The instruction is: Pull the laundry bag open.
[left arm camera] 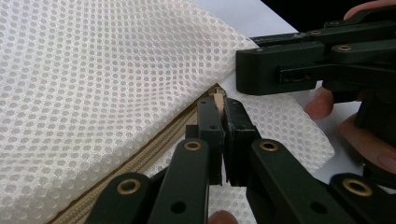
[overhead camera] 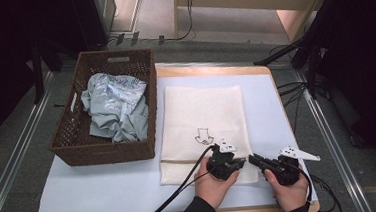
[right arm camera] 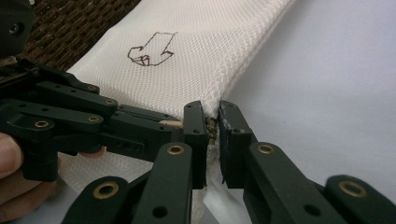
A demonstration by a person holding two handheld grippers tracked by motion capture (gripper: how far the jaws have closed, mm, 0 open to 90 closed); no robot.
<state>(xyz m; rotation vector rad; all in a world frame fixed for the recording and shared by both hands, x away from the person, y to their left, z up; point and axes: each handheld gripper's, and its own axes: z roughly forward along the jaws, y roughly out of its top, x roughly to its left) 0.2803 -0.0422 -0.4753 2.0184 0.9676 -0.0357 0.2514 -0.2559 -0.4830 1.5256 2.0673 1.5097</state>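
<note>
White mesh, a laundry bag (overhead camera: 202, 120) with a small arrow (overhead camera: 203, 135) drawn on it in dark pen, lay flat on the pale blue counter (overhead camera: 106, 187) right in front of me, its near end toward my hands and its tan zipper (left arm camera: 154, 144) running across that end. My left gripper (overhead camera: 240, 163) sat over the bag's near right corner, and in the left gripper view its fingers (left arm camera: 208, 126) were pressed together on the zipper's small tan pull (left arm camera: 217, 99), which stuck up between their tips. My right gripper (overhead camera: 252, 158) came in from the right, level with the counter, and met the bag at that same corner; in the right gripper view its fingers (right arm camera: 196, 126) were nipped on the mesh edge just where the zipper ended, with a bit of the brassy zipper end (right arm camera: 212, 128) showing in the narrow gap between them. The two grippers were just beside each other, nearly touching, with my hands (overhead camera: 214, 184) resting low on the counter behind them. Left of the bag, close alongside it, stood a dark brown wicker basket (overhead camera: 63, 140) holding a crumpled pale green garment (overhead camera: 116, 106) with a leafy print
</note>
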